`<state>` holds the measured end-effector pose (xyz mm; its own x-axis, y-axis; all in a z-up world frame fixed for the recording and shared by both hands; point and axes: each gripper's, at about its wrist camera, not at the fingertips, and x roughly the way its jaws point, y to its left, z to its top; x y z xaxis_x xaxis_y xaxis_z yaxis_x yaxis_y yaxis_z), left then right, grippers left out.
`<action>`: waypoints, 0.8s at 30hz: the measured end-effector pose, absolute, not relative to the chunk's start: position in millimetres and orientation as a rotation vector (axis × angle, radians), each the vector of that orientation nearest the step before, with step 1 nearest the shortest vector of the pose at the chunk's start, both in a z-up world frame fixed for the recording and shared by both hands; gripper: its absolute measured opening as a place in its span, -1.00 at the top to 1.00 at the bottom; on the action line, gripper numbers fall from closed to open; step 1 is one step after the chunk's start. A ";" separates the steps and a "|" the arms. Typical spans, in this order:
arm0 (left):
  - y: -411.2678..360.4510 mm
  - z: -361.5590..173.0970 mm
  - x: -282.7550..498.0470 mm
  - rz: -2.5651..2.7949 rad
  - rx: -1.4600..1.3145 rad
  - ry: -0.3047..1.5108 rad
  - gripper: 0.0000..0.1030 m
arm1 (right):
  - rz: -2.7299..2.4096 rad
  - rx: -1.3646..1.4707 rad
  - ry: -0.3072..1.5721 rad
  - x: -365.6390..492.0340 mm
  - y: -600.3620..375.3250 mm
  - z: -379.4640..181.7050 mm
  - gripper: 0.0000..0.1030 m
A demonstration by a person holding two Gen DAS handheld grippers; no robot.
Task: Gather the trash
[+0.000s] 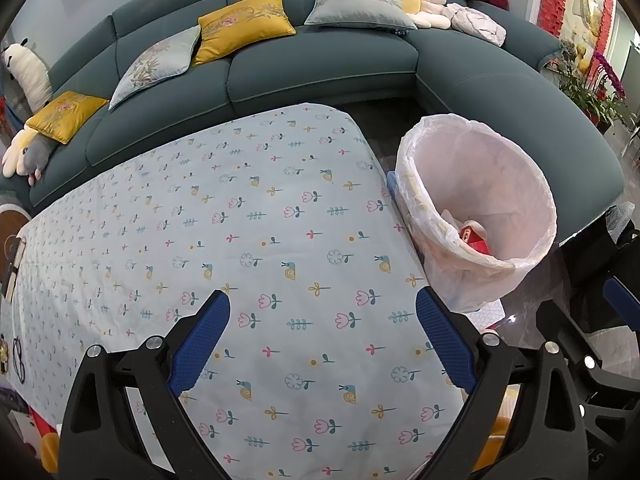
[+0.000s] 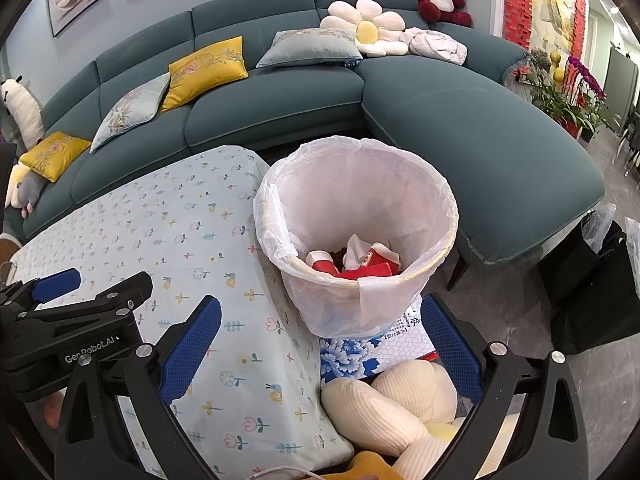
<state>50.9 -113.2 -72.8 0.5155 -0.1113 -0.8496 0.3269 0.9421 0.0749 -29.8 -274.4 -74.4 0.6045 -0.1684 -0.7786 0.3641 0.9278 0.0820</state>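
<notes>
1. Left wrist view: left gripper [image 1: 322,320] spread wide, nothing between its blue pads, over the flower-print tablecloth [image 1: 256,240]. Lined trash bin [image 1: 480,216] stands just right of the table – red trash [image 1: 474,238] inside.
2. Right wrist view: right gripper [image 2: 320,336] wide open and empty, near side of the trash bin [image 2: 356,236]; red trash [image 2: 360,266] at the bottom – the left gripper [image 2: 76,292] at left over the tablecloth [image 2: 180,240].

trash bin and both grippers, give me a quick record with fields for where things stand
bin: trash bin lined with a pale bag, upright, beside the table's right edge
bin contents: red packaging and white crumpled paper at the bottom
bin support: blue-and-white patterned box
table: floral tablecloth, no loose trash visible on it
left gripper: open, holding nothing, above the tablecloth
right gripper: open, holding nothing, aimed toward the bin
background: teal sofa with cushions
</notes>
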 end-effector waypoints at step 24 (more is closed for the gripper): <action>-116.5 -74.9 48.9 -0.273 0.241 1.004 -0.74 | -0.323 0.254 0.869 -31.6 -277.6 -75.7 -0.87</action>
<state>48.9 -116.5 -74.9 0.5081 -0.1141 -0.8537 0.3338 0.9398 0.0730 -31.6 -277.6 -75.7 0.6025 -0.1732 -0.7791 0.3776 0.9219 0.0871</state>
